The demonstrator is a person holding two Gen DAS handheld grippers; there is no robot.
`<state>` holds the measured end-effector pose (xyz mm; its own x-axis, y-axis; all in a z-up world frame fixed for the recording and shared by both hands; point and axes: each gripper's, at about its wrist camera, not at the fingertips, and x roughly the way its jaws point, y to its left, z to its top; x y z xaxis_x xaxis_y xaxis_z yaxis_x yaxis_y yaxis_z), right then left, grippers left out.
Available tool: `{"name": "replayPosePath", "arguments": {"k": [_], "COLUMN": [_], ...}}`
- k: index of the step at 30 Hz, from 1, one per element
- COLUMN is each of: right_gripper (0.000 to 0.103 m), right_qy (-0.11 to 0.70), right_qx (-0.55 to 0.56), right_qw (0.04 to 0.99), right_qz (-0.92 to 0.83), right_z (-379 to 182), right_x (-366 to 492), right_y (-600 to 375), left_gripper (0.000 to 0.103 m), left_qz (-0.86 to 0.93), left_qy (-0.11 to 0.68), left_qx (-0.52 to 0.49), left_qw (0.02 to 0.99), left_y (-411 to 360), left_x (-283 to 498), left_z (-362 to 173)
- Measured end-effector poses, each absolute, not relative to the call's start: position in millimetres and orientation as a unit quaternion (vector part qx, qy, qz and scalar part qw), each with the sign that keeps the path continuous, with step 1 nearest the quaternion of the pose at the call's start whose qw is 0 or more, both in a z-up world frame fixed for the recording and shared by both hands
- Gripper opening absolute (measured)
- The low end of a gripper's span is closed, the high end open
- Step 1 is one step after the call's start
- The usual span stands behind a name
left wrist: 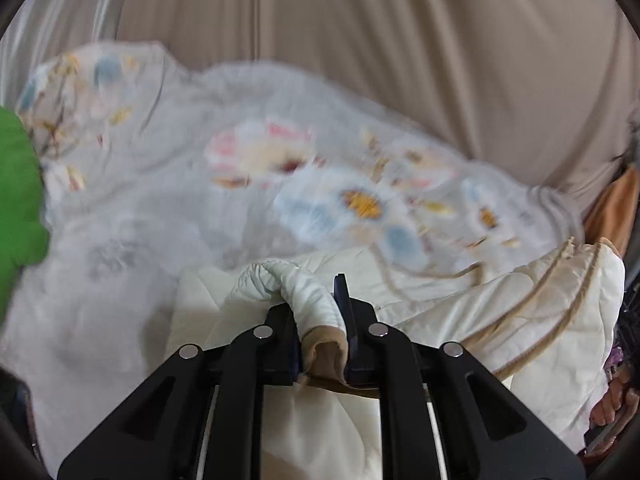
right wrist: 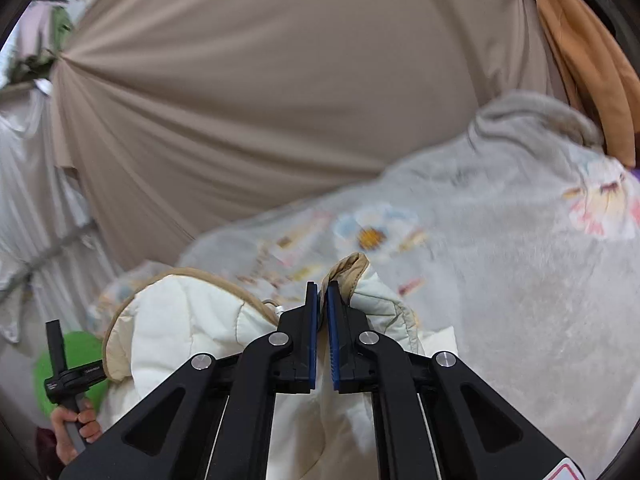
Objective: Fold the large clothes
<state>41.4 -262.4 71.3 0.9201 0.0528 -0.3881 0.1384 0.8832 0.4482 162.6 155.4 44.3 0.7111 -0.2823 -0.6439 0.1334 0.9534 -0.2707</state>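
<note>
A cream quilted garment with tan trim point(left wrist: 500, 312) lies over a grey floral blanket point(left wrist: 168, 184) on the bed. My left gripper point(left wrist: 320, 300) is shut on a rolled, tan-lined edge of the garment. In the right wrist view the same garment point(right wrist: 180, 328) bunches below and to the left. My right gripper point(right wrist: 322, 292) is shut on a tan-trimmed corner point(right wrist: 352, 270) of it, held up above the blanket point(right wrist: 500, 280). The other hand-held gripper point(right wrist: 66, 376) shows at the lower left of the right wrist view.
A beige curtain point(left wrist: 400, 48) hangs behind the bed, also in the right wrist view point(right wrist: 260, 100). Something green point(left wrist: 16, 184) sits at the left edge. An orange cloth point(right wrist: 580, 60) hangs at the right. White drapery point(right wrist: 32, 200) is at the left.
</note>
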Motion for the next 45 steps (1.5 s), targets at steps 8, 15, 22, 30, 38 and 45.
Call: {"name": "replayPosePath", "arguments": {"k": [8, 15, 22, 30, 38, 45], "right_gripper": [0.005, 0.014, 0.035, 0.024, 0.010, 0.000], "right_qy": [0.350, 0.319, 0.212, 0.297, 0.368, 0.389], "right_qx": [0.252, 0.248, 0.271, 0.073, 0.013, 0.104], "right_qw": [0.901, 0.913, 0.938, 0.947, 0.928, 0.915], "right_qz": [-0.050, -0.062, -0.044, 0.095, 0.051, -0.012], "right_z": [-21, -9, 45, 57, 13, -12], "right_x": [118, 103, 42, 91, 133, 126], "right_y": [-274, -273, -271, -104, -115, -219], "left_gripper": [0.017, 0.031, 0.077, 0.084, 0.084, 0.082], "left_qz": [-0.112, -0.147, -0.146, -0.214, -0.157, -0.118], "left_qy": [0.365, 0.341, 0.202, 0.232, 0.362, 0.350], "left_qx": [-0.095, -0.177, -0.138, 0.009, 0.042, 0.040], "left_qw": [0.919, 0.912, 0.959, 0.949, 0.918, 0.928], "left_y": [155, 176, 186, 61, 45, 101], "left_x": [182, 170, 83, 101, 184, 193], "left_z": [-11, -2, 81, 91, 3, -5]}}
